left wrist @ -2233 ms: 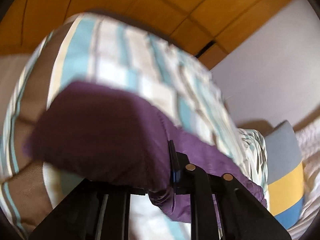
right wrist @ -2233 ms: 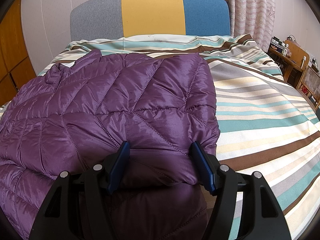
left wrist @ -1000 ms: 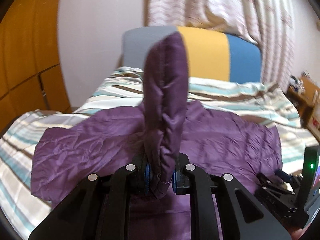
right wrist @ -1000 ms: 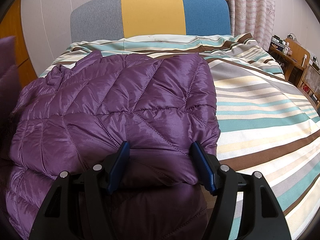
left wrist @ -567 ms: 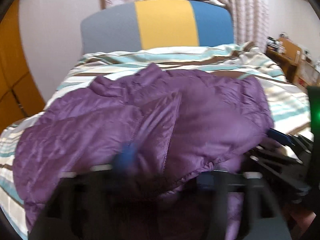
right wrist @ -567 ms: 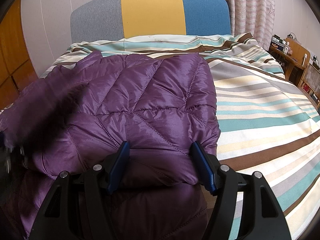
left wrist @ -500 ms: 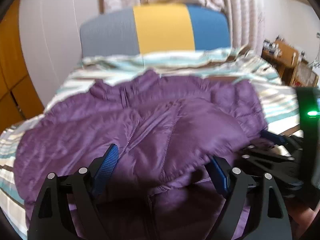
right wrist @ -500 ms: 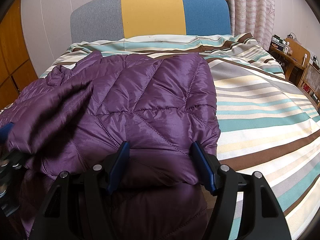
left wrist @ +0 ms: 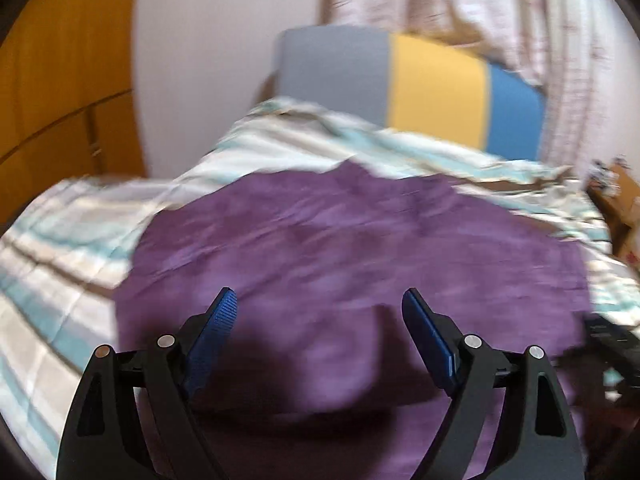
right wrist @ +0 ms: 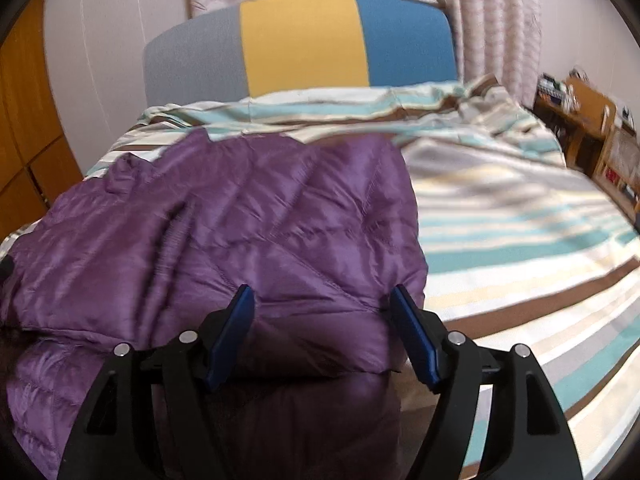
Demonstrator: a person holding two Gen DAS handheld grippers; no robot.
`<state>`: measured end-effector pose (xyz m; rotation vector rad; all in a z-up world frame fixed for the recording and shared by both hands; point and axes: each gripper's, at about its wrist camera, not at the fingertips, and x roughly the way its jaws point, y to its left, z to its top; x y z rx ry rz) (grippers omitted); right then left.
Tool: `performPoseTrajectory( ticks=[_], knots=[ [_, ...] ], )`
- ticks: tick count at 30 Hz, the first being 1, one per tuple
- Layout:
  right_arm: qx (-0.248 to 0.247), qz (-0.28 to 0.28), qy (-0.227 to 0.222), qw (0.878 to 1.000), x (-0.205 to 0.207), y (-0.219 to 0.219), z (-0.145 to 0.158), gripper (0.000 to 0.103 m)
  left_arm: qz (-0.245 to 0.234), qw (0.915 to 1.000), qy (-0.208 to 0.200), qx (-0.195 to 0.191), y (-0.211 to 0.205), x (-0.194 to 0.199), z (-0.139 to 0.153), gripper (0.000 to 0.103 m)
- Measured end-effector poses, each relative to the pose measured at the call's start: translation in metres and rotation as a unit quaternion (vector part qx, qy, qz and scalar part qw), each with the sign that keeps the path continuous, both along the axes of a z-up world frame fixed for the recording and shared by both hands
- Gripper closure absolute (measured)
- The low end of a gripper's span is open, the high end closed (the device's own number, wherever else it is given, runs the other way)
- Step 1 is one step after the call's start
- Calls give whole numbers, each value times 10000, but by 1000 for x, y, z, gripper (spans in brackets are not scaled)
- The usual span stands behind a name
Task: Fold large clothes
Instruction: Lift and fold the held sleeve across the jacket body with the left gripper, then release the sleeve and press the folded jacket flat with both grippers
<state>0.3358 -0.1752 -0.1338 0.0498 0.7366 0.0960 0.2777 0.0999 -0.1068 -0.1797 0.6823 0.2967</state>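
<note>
Left wrist view shows the left gripper (left wrist: pixel 316 308) open above the purple jacket (left wrist: pixel 360 240) low in frame, and the right gripper (right wrist: pixel 322 306) is open too, so the sleeve looks folded in and next comes grabbing the bottom edge.

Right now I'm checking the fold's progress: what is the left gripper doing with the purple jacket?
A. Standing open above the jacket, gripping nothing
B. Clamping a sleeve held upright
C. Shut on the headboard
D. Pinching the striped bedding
A: the left gripper has its jaws spread wide, and the purple jacket lies flat on the striped bedding beneath them, unpinched.
</note>
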Motion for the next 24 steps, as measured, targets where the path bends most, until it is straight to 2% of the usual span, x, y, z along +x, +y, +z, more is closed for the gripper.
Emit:
performPoseTrajectory(
  ticks=[2,4,6,9,12,17,21,24],
  knots=[
    [89,364,-114,9992,-5,15,15,39,272,9979,177,-568,24,0,-17,22],
    [79,848,-285,9960,-13,41,33,40,373,9952,166,-887,35,-1,-23,23],
    [-30,1200,-414,9919,-16,65,44,40,373,9955,146,-856,33,-2,-24,23],
    [-134,1632,-295,9861,-4,109,44,41,378,9958,184,-819,31,0,-25,23],
    [-220,1569,-62,9874,18,131,27,43,379,9947,193,-933,32,0,-28,23],
    [62,1086,472,9929,57,127,-18,39,325,9944,301,-960,33,4,-33,22],
    [-78,1059,448,9933,59,126,-22,39,341,9953,419,-801,29,6,-30,20],
    [-33,1053,432,9935,61,127,-24,38,336,9967,422,-603,21,-1,-14,20]
  ],
)
